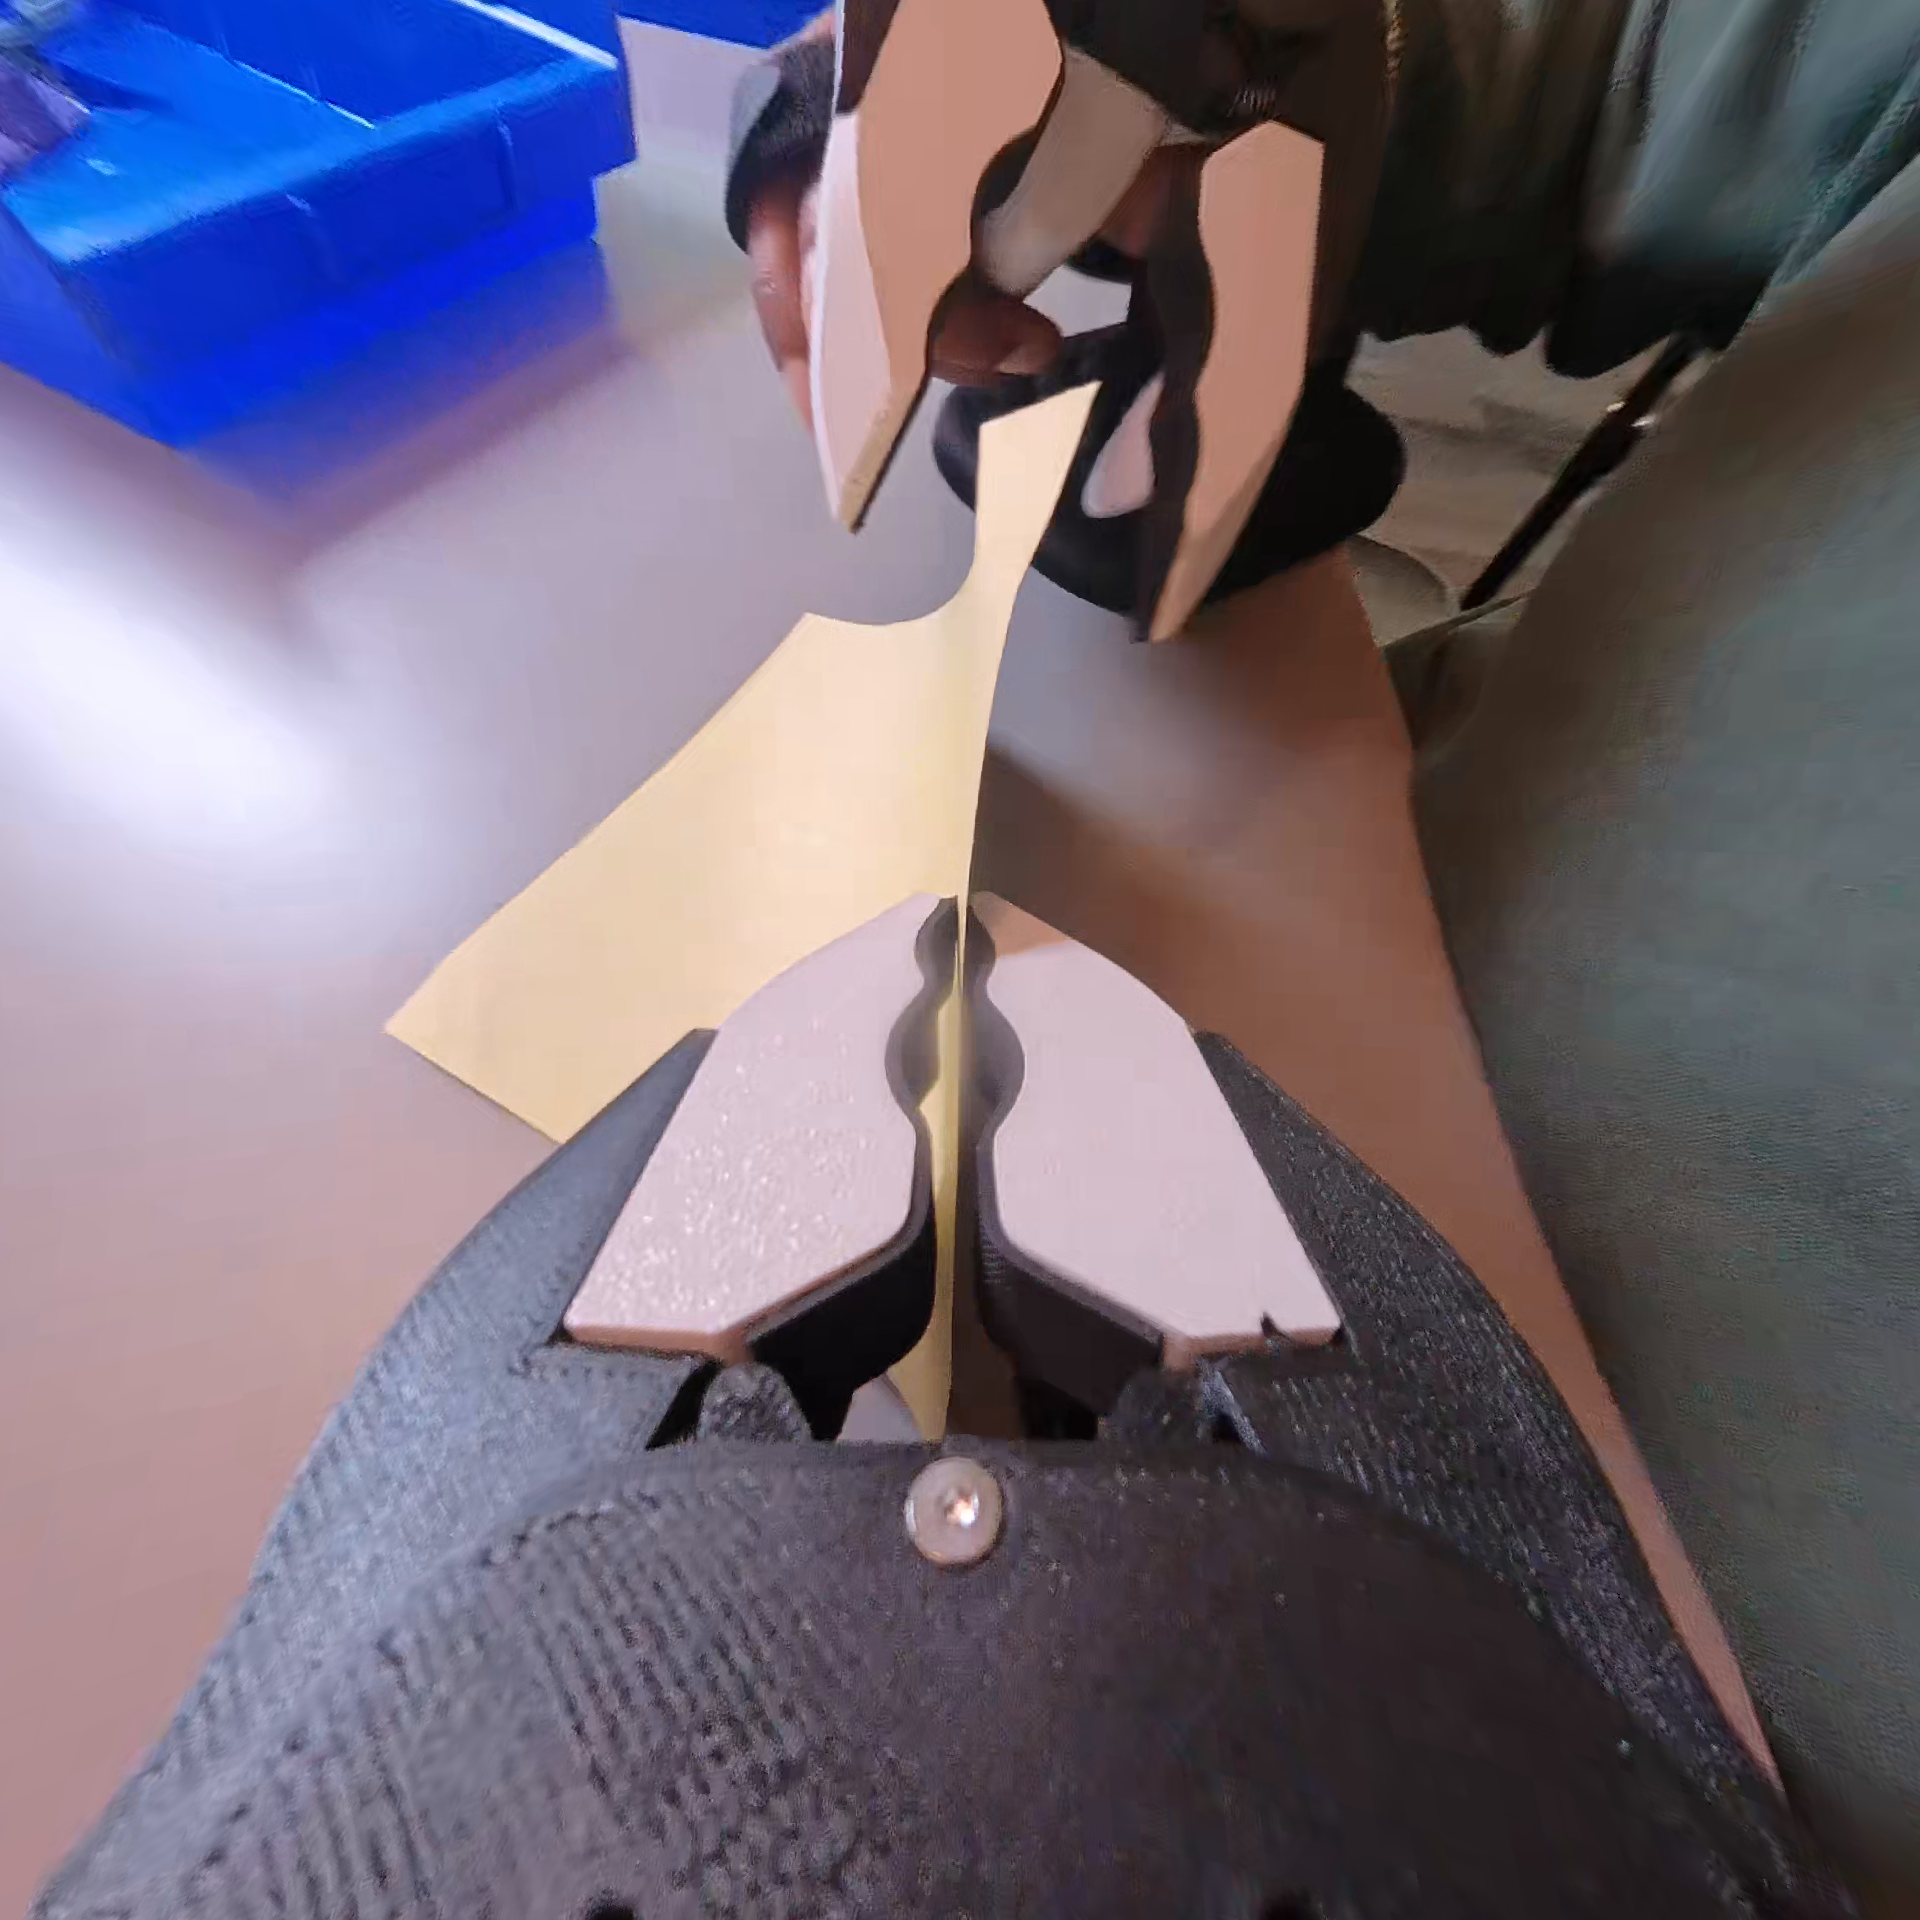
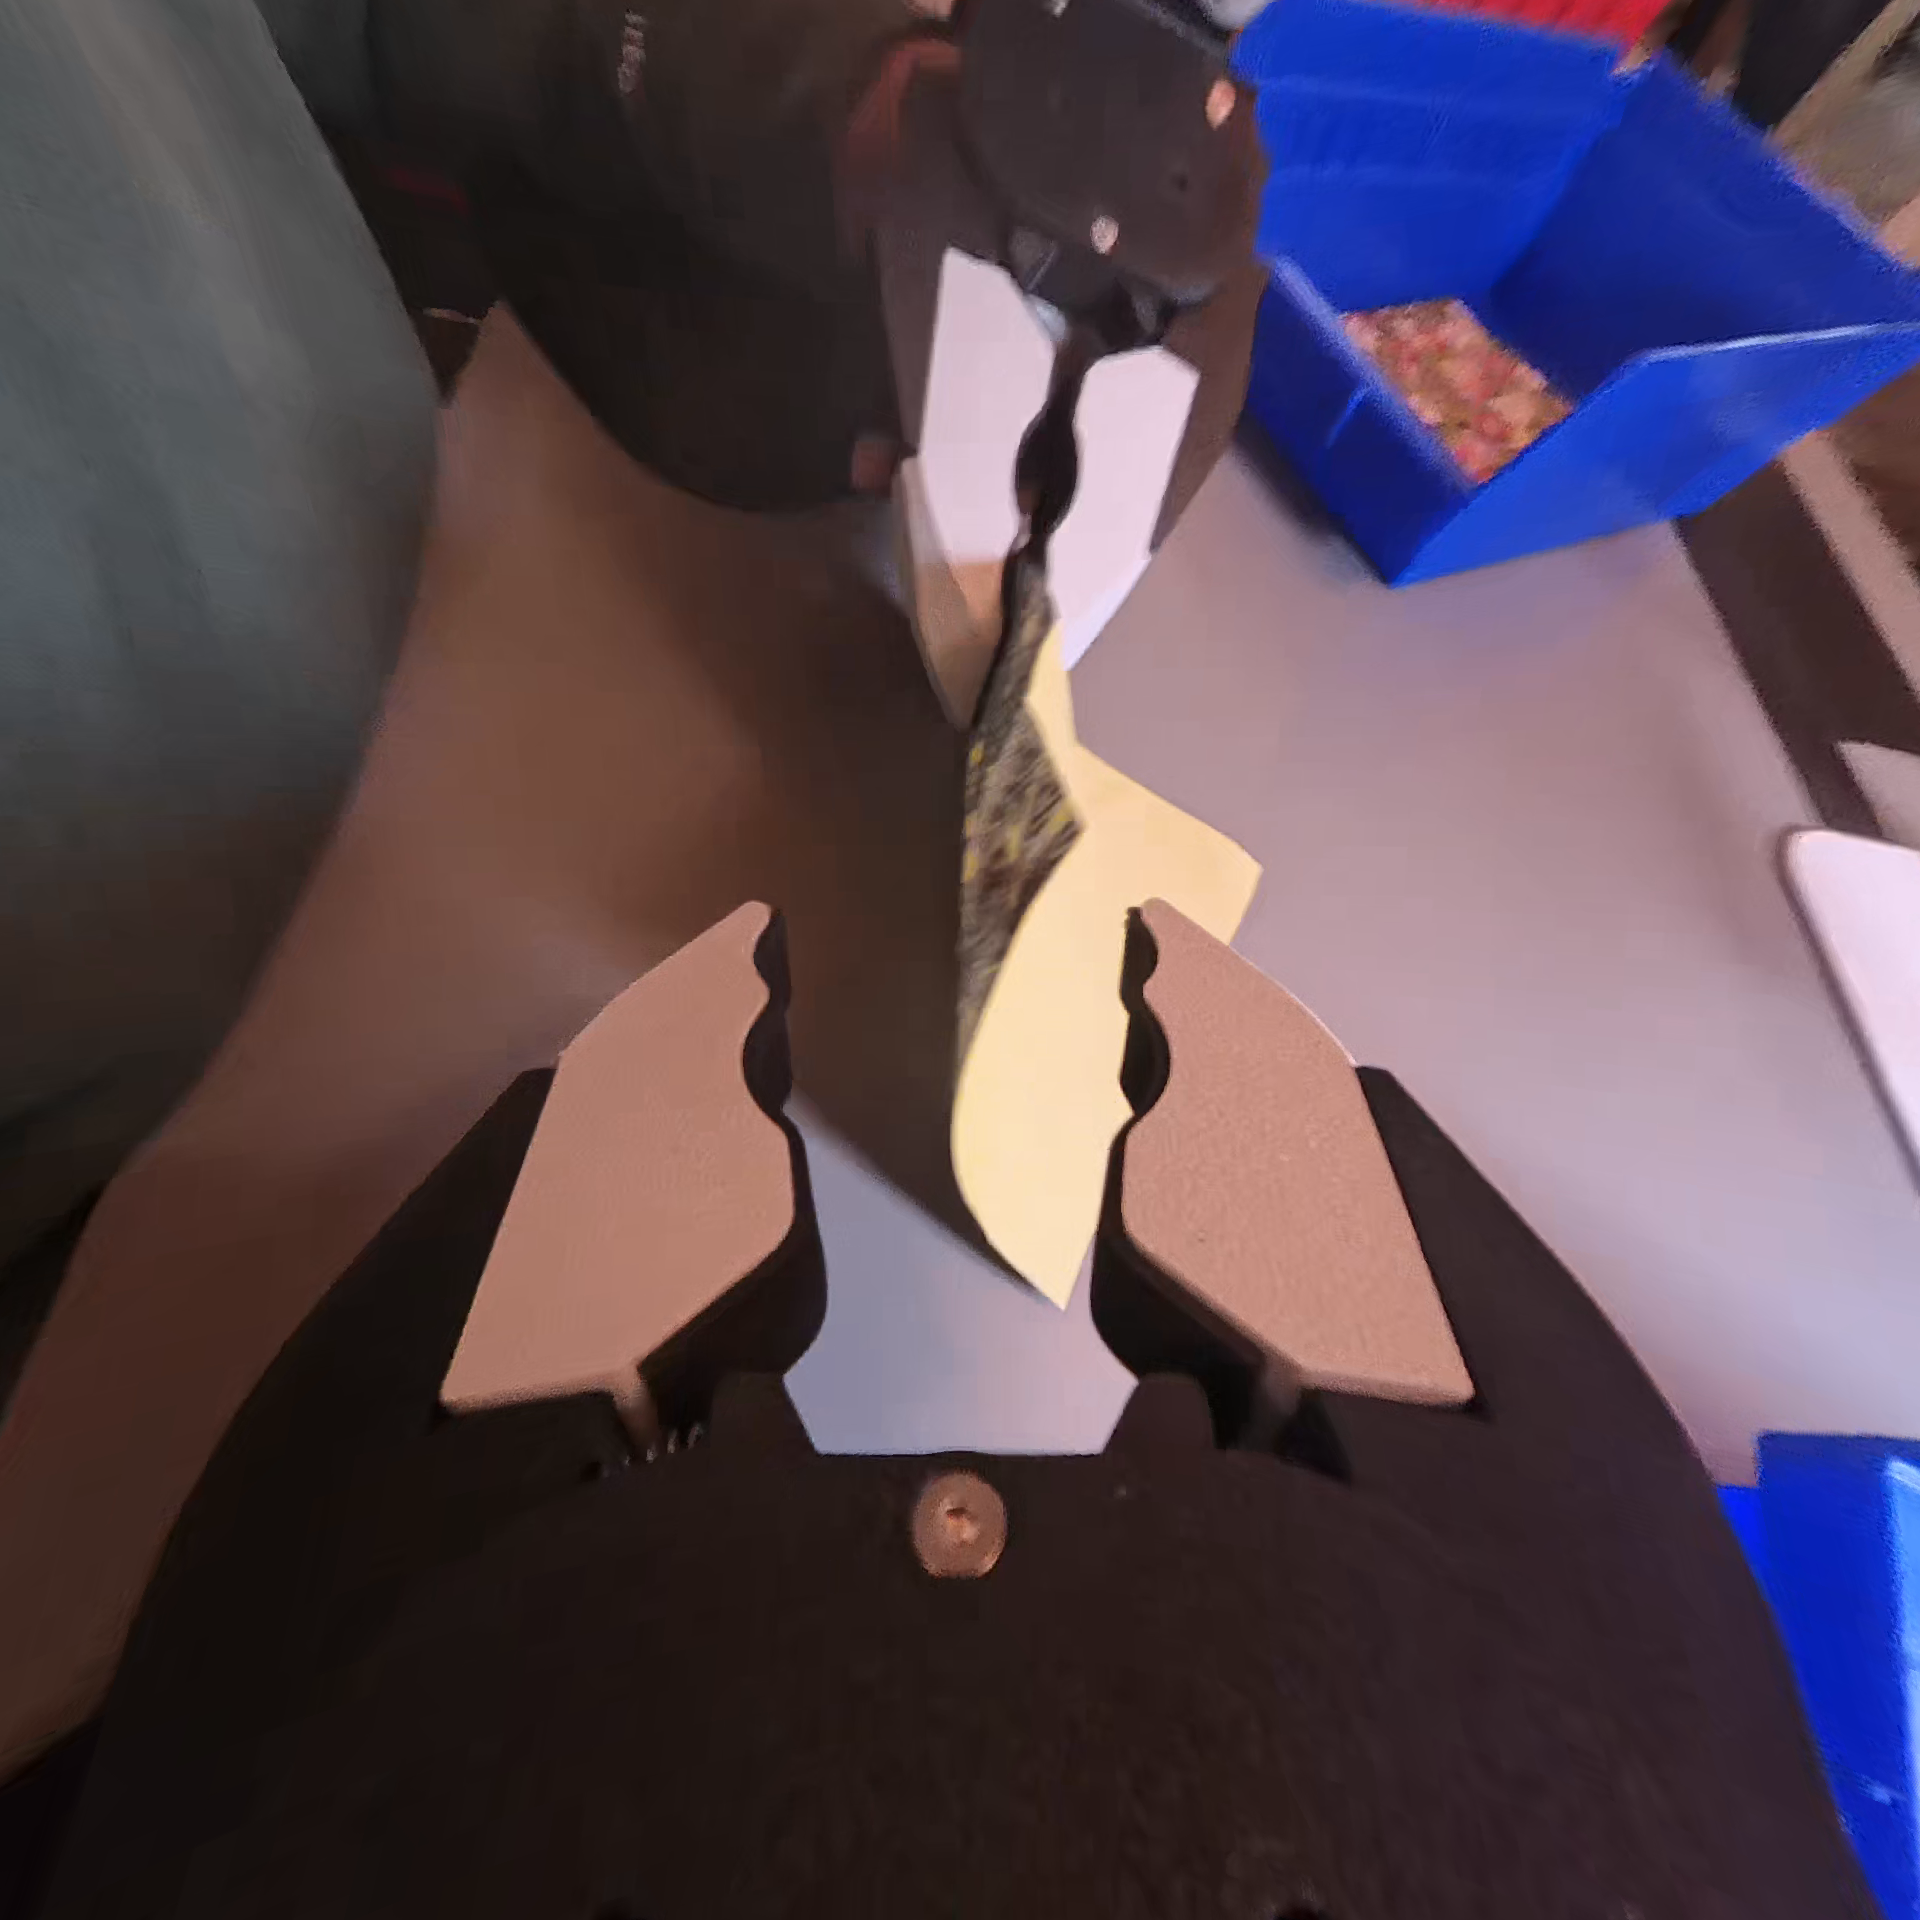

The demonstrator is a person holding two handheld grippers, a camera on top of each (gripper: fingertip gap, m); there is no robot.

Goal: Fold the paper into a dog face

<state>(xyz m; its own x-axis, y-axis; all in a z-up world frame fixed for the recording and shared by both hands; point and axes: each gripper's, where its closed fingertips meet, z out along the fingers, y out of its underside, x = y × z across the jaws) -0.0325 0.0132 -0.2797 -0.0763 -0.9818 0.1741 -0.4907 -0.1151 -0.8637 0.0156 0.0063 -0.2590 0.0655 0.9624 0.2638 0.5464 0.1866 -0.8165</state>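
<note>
In the left wrist view, the yellow paper (image 1: pixel 790 831) is pinched at one edge by the closed left gripper (image 1: pixel 961 925) and lifted on edge above the tabletop (image 1: pixel 260 935); no finished fold is seen. In the right wrist view, the right gripper (image 2: pixel 951 914) is held wide and empty around the free corner, the patterned side is shown, so nearly all folding seems left.

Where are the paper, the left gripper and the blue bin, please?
paper (image 1: pixel 769 821): left wrist view, pale inner face.
left gripper (image 1: pixel 961 914): left wrist view, between fingertips.
blue bin (image 2: pixel 1558 229): right wrist view, inner wall.
</note>
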